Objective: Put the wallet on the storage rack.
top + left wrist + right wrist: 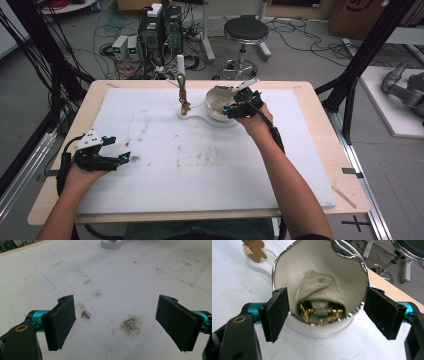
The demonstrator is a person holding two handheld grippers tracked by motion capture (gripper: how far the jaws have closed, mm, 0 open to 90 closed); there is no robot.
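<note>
The white bowl (319,287) sits at the far middle of the foam mat (200,165), holding a folded pouch (318,291). The right gripper (325,315) straddles its rim, jaws spread, likely poised to reach inside. The left gripper (116,321) idles agape, nearer.

On the counter (60,200) I see a mat (200,170) with a bowl (220,100) at its far middle. A pouch (319,293) lies in it, a stand (182,107) just to its left, a stool (245,32) beyond.
</note>
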